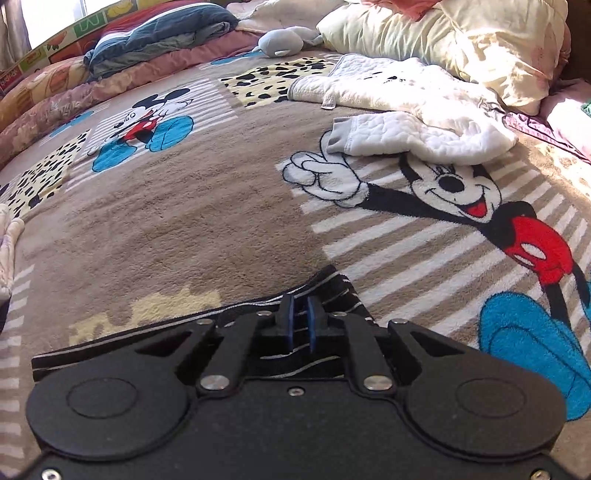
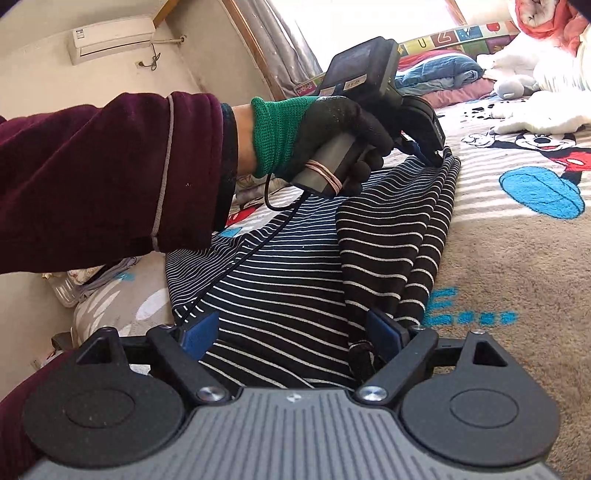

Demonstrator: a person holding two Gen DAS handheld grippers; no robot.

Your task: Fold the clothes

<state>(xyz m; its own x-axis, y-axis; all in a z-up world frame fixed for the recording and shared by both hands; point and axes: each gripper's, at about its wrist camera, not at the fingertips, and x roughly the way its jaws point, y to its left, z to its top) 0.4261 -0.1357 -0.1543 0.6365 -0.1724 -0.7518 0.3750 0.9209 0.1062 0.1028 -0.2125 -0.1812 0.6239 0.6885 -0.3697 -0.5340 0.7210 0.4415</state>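
Spread over the whole bed, a beige cartoon-mouse blanket (image 1: 192,221), the landmark here. Lying on the blanket's near part, a black striped garment (image 2: 295,280) with thin white lines, its right side bunched into a long fold. At the blanket's far edge, a cream duvet (image 1: 461,40) heaped up, with dark blue bedding (image 1: 162,33) well to its left. On the blanket just in front of the duvet, a white quilted garment (image 1: 406,122), crumpled, one grey-cuffed sleeve draped over the printed mouse's head. Low over the blanket, held in a black, green-cuffed glove, left gripper (image 1: 300,325), jaws pinched together on the striped garment's far corner. Nearest, above the garment's near hem, right gripper (image 2: 295,332), jaws spread wide, right pad touching the bunched fold.
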